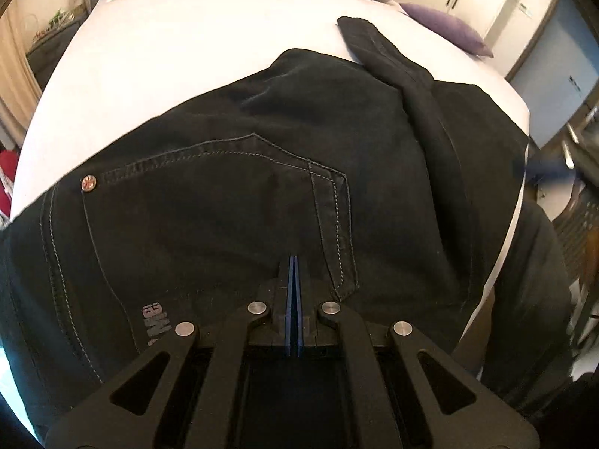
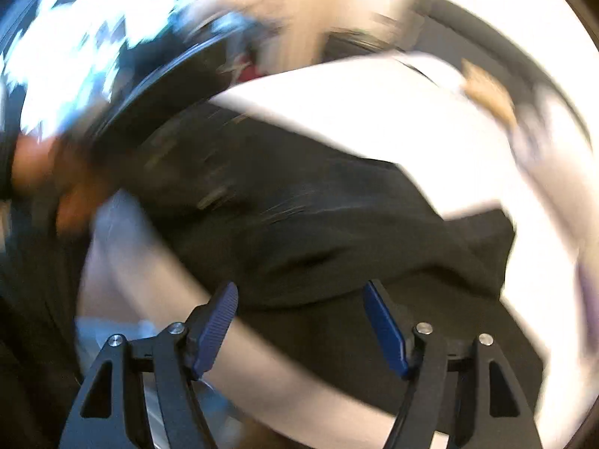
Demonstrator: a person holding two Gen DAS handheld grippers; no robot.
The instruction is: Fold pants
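Black pants point(image 1: 239, 194) are seen spread across a white bed point(image 1: 179, 60), one leg folded back over the seat and a back pocket point(image 1: 224, 187) facing up. The left hand-held gripper point(image 1: 292, 262) is held above the pocket, its blue pads pressed together on nothing. In the blurred right view, the right hand-held gripper point(image 2: 299, 299) is shown with its pads wide apart over the dark cloth, nothing between them.

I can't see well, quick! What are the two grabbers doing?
Left gripper: closed, nothing visibly held, over the black pants.
Right gripper: open, holding nothing.
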